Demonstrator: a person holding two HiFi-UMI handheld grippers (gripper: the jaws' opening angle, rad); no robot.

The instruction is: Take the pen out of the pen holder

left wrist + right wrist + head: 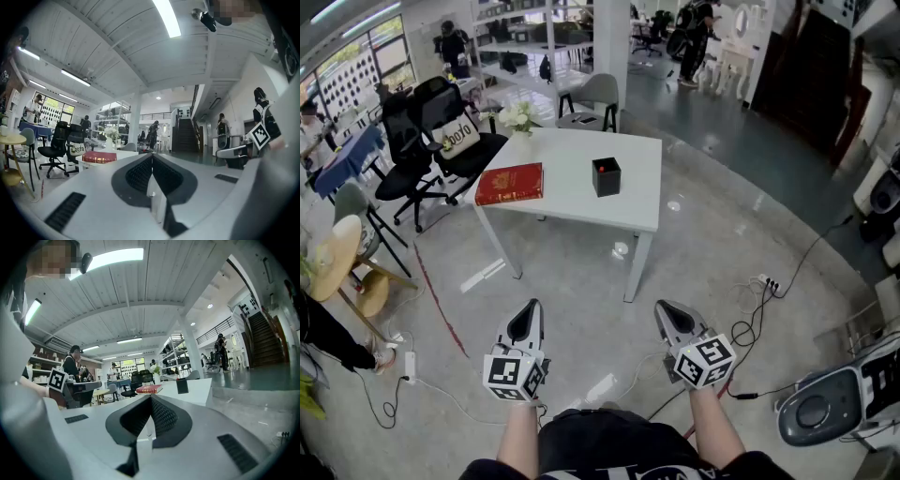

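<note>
Both tongs are idle. On the left gripper [528, 321] the jaws are pressed together with nothing between them. The right gripper [675, 321] is the same, fully closed and empty. Both are held level, low in front of the body, noses toward the table.

Target is the pen holder [607, 176], a black square cup. It's straight ahead of the tongs and well apart from both, with open floor and the table's near edge in between. It sits roughly on the midline between the two jaw lines, so neither hand is clearly nearer. The right gripper view has it just right of its closed jaws. I can't pick it out in the left gripper view, so my call is that the right has the cleaner line.

Of the pen [602, 167], only a small red tip shows at the cup's mouth. It looks upright, so the long axis is vertical. I'd judge a straight lift, with level jaws meeting it crosswise. The jaws need opening first.

Outward from there:
- The cup stands on the white table [572, 211], right of centre from here.
- A red book [509, 183] lies flat to its left, apart from it.
- A vase of white flowers [517, 117] stands at the far left corner.

Writing:
- Gold print on the book cover is too small to read.
- A bag [460, 138] on the black chair reads something like "doto", not sure.
- No label visible on the cup.
- The gripper cubes carry only square black-and-white markers, no text.
</note>
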